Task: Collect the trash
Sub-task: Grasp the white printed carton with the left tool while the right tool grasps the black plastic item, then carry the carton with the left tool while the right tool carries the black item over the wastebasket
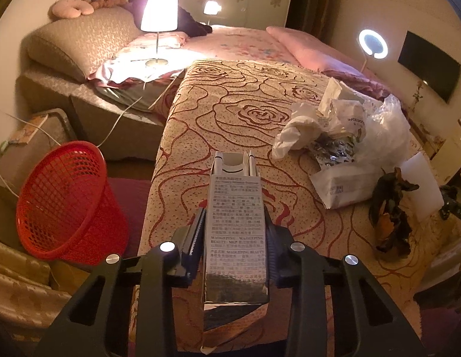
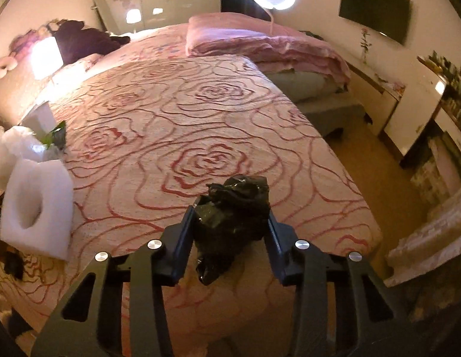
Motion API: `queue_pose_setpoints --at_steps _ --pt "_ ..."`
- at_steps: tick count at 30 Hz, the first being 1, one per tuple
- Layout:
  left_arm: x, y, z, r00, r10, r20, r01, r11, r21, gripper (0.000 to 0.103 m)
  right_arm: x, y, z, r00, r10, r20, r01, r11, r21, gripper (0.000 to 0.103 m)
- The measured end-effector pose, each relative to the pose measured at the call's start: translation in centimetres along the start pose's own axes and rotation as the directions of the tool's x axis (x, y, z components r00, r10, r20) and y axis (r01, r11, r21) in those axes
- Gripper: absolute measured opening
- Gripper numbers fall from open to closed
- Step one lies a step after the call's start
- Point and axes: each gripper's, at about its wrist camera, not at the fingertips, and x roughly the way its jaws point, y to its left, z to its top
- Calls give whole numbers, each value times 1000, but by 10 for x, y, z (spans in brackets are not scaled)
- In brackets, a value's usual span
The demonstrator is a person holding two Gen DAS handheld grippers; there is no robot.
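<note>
Rose-patterned bedspread [image 1: 245, 113] under lamplight. Left gripper [image 1: 235, 223] clamps a printed silver carton [image 1: 236, 229] above the bed's near edge; a red basket [image 1: 66, 202] stands beyond the left edge. Right gripper [image 2: 230, 217] grasps a crumpled black bag [image 2: 230, 208] near the bed's near edge.

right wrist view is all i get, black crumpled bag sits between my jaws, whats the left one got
Observer: The left gripper is shut on a tall printed carton, held upright over the rose bedspread.
Operator: is there a bin anywhere
Observer: Yes, a red mesh basket sits tilted on the floor off the bed's left edge.
Operator: more trash left on the bed
Observer: A pile of white crumpled wrappers and a clear plastic bag lies beyond the carton, to its right.
</note>
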Motion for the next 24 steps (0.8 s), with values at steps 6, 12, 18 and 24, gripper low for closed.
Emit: queue_pose_setpoints --at_steps 6,12,18,24 --pt "-5 8 2 1000 -12 21 13 1000 -29 34 -20 26 6 997 55 58 -52 997 -61 42" --pt "-18 13 6 998 3 62 0 999 -39 34 -55 55 19 983 123 139 -109 989 -103 42" --pt "-42 35 12 992 46 121 -40 998 -57 34 -82 104 32 954 248 168 -218 959 -179 42" --pt "-68 88 25 970 181 163 -157 976 -149 34 -96 181 42 904 405 138 -357 892 -278 42"
